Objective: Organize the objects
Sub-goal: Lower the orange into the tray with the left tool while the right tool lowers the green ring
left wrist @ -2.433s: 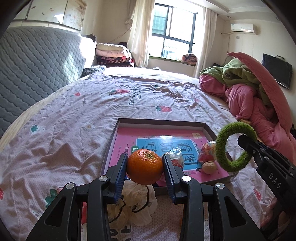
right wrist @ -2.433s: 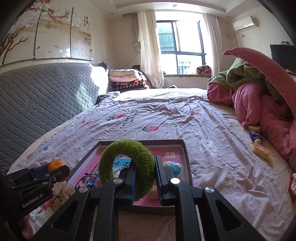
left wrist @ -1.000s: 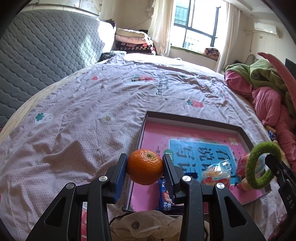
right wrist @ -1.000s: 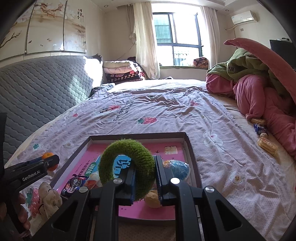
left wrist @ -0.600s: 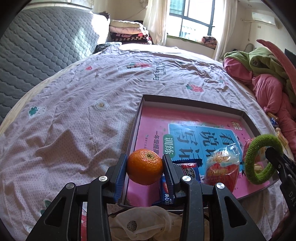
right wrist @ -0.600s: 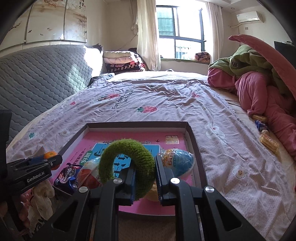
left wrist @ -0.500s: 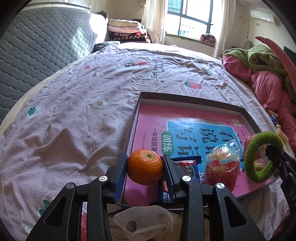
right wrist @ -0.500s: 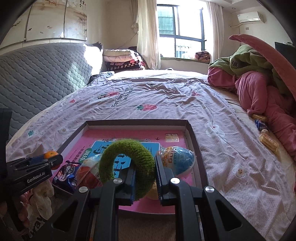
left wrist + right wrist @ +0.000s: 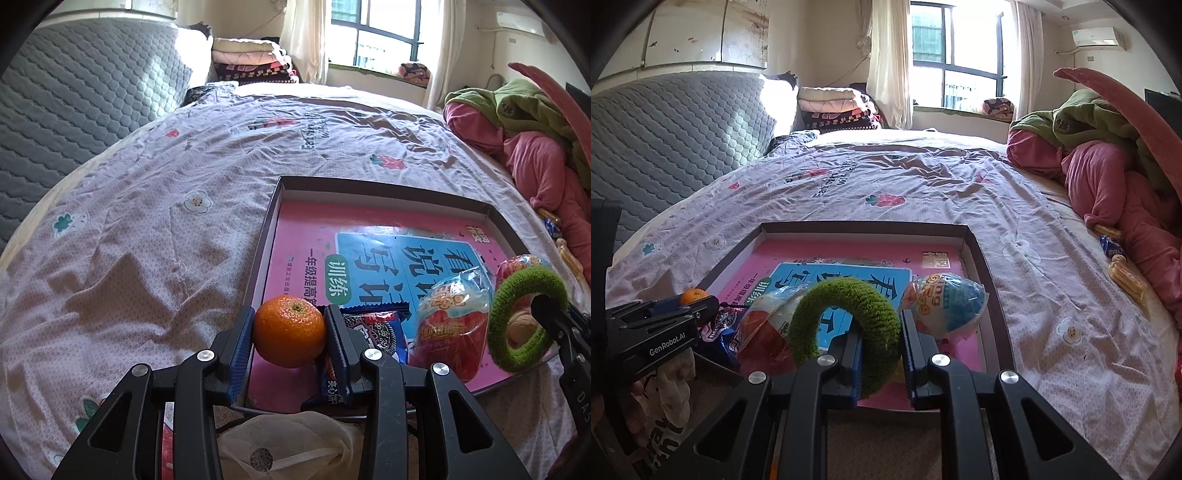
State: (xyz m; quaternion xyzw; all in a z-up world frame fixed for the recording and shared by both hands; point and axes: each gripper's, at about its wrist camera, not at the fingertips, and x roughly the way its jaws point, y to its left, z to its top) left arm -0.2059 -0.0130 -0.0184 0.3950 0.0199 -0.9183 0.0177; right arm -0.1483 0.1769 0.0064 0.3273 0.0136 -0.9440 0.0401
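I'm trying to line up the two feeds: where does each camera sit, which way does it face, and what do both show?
Left wrist: on the left gripper, looking down across the bed; its fingers clamp an orange at the tray's near corner; the right gripper shows at right.
Right wrist: on the right gripper, facing the window; its fingers clamp a green ring; the left gripper enters at left.
Shared: tray, orange, green ring, snack packets, window.
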